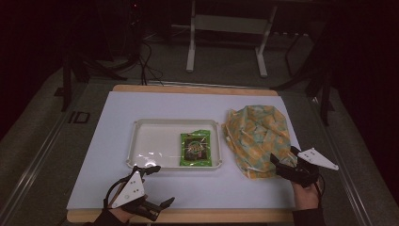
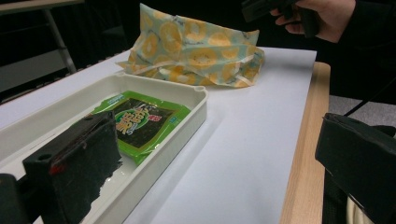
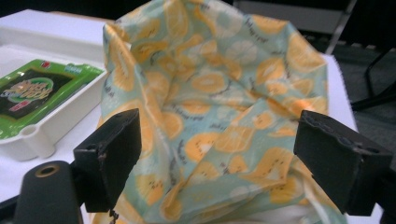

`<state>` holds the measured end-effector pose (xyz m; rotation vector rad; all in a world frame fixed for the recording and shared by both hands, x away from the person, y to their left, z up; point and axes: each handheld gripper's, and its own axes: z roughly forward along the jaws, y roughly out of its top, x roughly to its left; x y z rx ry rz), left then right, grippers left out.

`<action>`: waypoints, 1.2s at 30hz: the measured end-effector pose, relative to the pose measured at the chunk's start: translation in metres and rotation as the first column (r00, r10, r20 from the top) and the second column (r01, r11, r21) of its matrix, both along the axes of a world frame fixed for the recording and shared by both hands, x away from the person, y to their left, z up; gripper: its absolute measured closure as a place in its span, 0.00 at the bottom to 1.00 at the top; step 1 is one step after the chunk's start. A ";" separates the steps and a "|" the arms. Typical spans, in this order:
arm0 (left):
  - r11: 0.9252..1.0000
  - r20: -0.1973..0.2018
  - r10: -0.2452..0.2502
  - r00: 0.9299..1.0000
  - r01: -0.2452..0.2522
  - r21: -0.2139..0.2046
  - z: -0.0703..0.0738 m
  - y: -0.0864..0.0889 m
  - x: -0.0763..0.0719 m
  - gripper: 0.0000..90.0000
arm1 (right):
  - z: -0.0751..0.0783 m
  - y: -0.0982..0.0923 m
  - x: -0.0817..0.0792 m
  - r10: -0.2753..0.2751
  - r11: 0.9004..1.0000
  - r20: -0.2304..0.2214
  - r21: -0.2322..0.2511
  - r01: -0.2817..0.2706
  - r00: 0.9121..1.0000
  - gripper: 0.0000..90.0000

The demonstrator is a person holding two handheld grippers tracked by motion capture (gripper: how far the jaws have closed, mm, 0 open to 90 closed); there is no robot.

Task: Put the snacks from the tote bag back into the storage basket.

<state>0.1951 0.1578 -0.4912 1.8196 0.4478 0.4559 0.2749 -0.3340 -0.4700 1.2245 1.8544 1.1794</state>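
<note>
A white tray [image 1: 141, 141] sits mid-table with a green snack packet [image 1: 195, 148] lying flat in its right end. To the tray's right lies a crumpled bag with an orange-slice print [image 1: 256, 136]. My left gripper [image 1: 159, 187] is open near the table's front edge, just below the tray's front-left corner. In the left gripper view the green snack packet [image 2: 140, 122] and the tray [image 2: 187, 126] are close ahead. My right gripper [image 1: 283, 157] is open at the bag's front right edge. In the right gripper view its jaws stand wide, with the bag [image 3: 219, 112] between and behind them.
A white sheet [image 1: 117, 117] covers the tabletop, with the wooden edge [image 1: 188, 215] along the front. Beyond the table stand the legs of a white frame [image 1: 190, 52] and dark cables on the floor. In the left gripper view, the other hand [image 2: 322, 18] is at the top right.
</note>
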 end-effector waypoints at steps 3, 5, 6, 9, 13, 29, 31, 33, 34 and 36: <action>1.000 0.001 -0.001 1.000 0.001 -0.003 0.000 0.000 0.000 0.00 | 0.001 -0.002 0.000 -0.010 1.000 0.012 0.006 0.010 1.000 0.17; 1.000 0.001 -0.002 1.000 0.002 -0.003 0.000 0.000 0.000 0.00 | 0.001 -0.002 0.000 -0.006 1.000 0.010 0.011 0.006 1.000 0.16; 1.000 0.001 -0.003 1.000 0.003 -0.002 0.000 0.000 0.000 0.00 | 0.000 -0.002 0.000 -0.007 1.000 0.008 0.013 0.006 1.000 0.16; 1.000 0.000 -0.005 1.000 0.005 0.000 0.000 0.000 0.000 0.00 | -0.001 -0.002 0.001 0.002 1.000 -0.003 0.018 -0.002 1.000 0.16; 1.000 0.002 -0.003 1.000 0.003 -0.003 0.000 0.000 0.000 0.00 | -0.003 0.000 0.001 0.010 1.000 -0.013 0.017 -0.010 1.000 0.17; 1.000 0.001 0.002 1.000 -0.001 -0.006 0.001 0.000 0.001 0.00 | -0.003 0.001 0.000 0.047 0.999 0.046 0.007 -0.047 0.998 0.17; 1.000 0.001 0.002 1.000 -0.001 -0.006 0.001 0.000 0.001 0.00 | -0.003 0.000 0.000 0.049 0.999 0.046 0.010 -0.049 0.998 0.17; 1.000 0.000 0.002 1.000 -0.002 -0.007 0.001 0.001 0.000 0.00 | -0.003 0.000 0.000 0.047 0.999 0.044 0.011 -0.047 0.998 0.17; 1.000 0.001 0.002 1.000 -0.002 -0.007 0.001 0.001 0.000 0.00 | -0.003 -0.001 0.000 0.046 0.999 0.045 0.013 -0.047 0.998 0.17; 1.000 0.001 0.001 1.000 -0.001 -0.008 0.001 0.001 0.000 0.00 | -0.003 -0.001 0.000 0.046 0.999 0.045 0.017 -0.047 0.998 0.17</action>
